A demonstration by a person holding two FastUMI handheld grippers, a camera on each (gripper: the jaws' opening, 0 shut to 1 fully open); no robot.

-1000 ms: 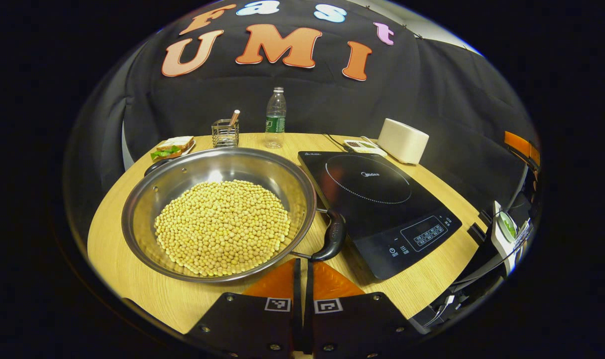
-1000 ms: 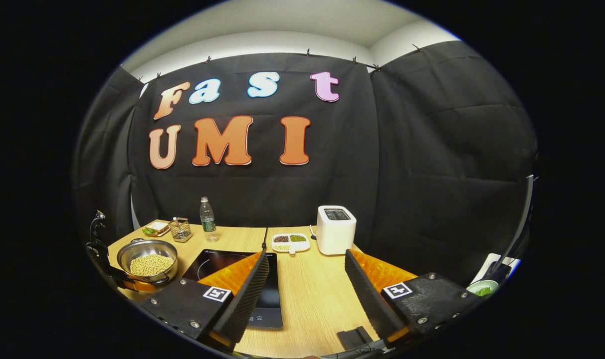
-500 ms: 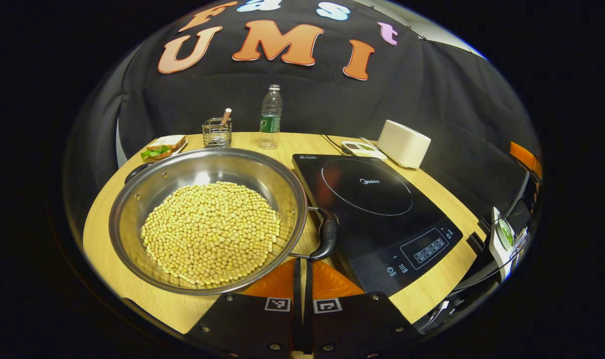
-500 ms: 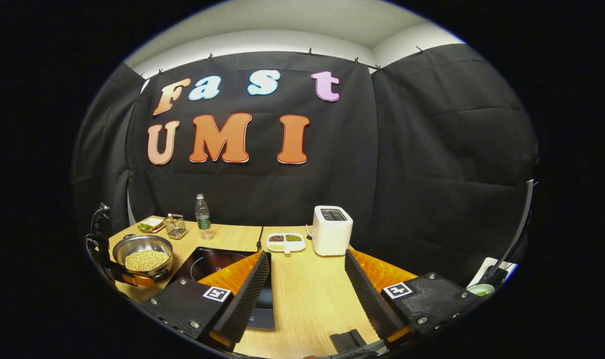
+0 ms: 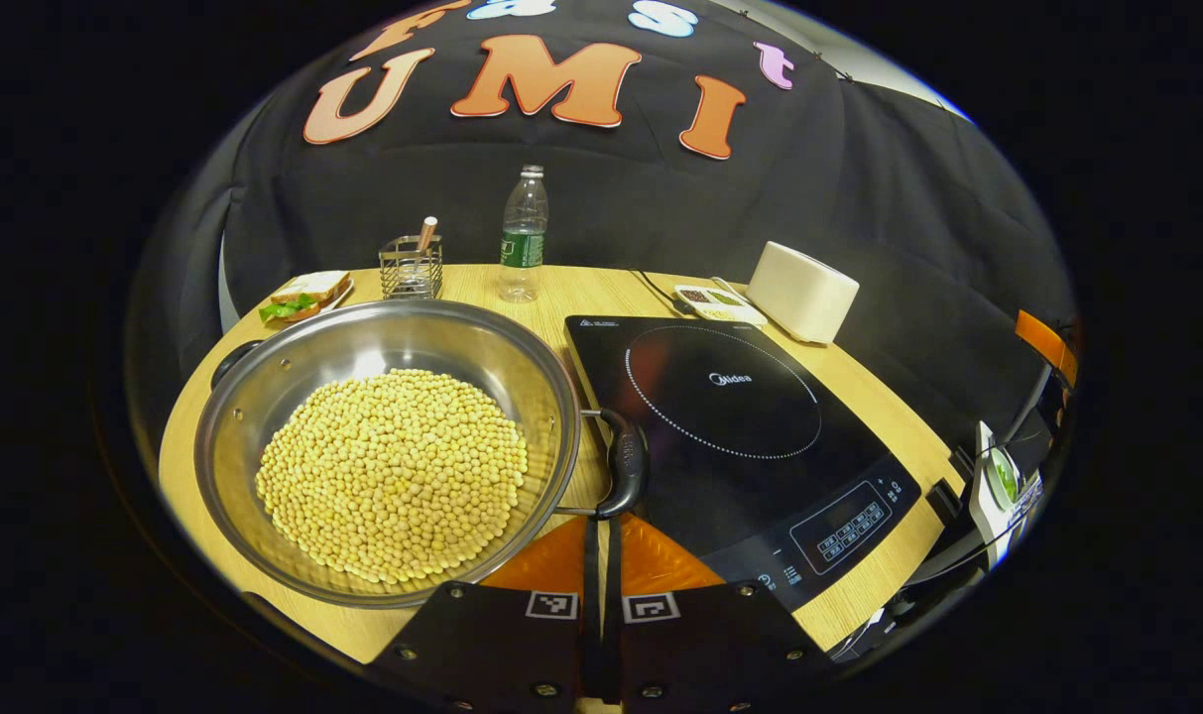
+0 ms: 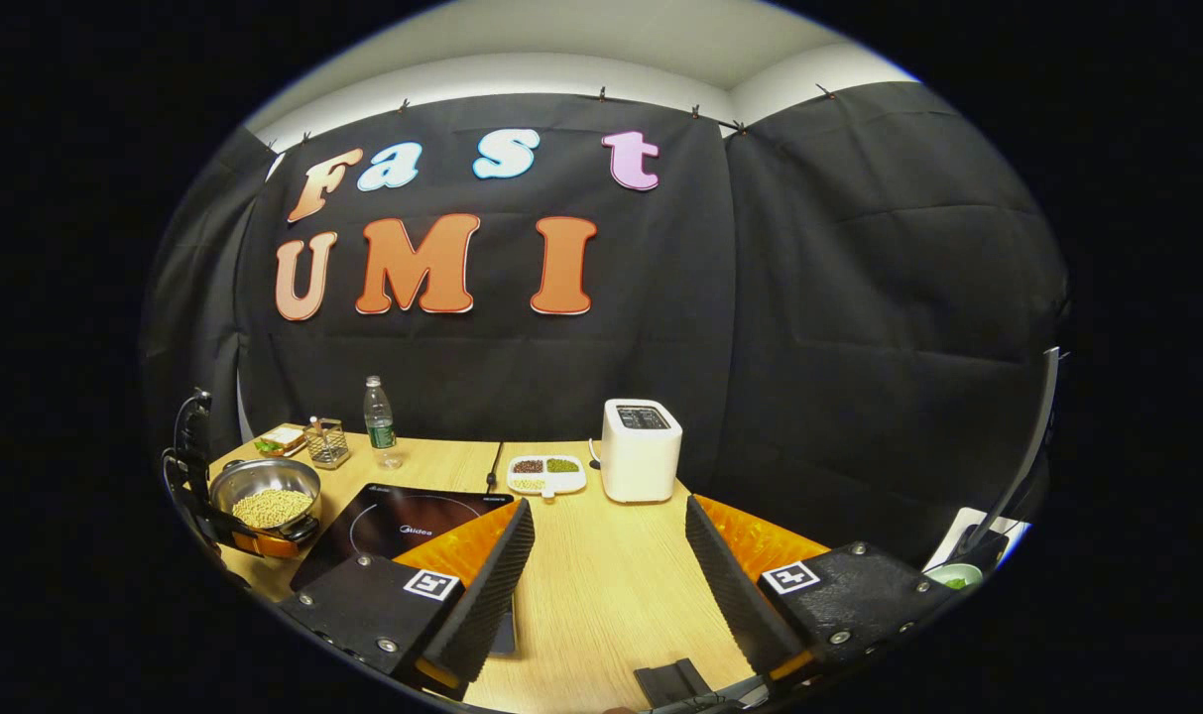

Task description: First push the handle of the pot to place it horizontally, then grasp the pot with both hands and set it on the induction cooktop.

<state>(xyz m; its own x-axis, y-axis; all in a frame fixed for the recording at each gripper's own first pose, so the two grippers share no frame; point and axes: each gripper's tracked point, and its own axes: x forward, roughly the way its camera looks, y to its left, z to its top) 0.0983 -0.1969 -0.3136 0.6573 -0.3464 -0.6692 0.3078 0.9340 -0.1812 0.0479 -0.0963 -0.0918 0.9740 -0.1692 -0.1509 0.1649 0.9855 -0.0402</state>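
Pot (image 5: 383, 446) full of beans sits on the surface (image 5: 522, 288), just left of the induction cooktop (image 5: 740, 426). Left gripper (image 5: 601, 531), jaws together, presses at the black handle (image 5: 626, 466): push step underway. Right gripper (image 6: 606, 550), jaws apart, idles well away. Two-handed grasp and placing not yet done.

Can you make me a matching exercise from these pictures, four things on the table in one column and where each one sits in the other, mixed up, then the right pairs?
Things
1. pot
2. induction cooktop
3. toaster
4. water bottle

Places
A. back of the table, by the wire holder
B. beside the divided dish of beans
C. between the pot and the toaster
D. just ahead of the left gripper, full of soybeans

Pairs: 1-D, 2-C, 3-B, 4-A
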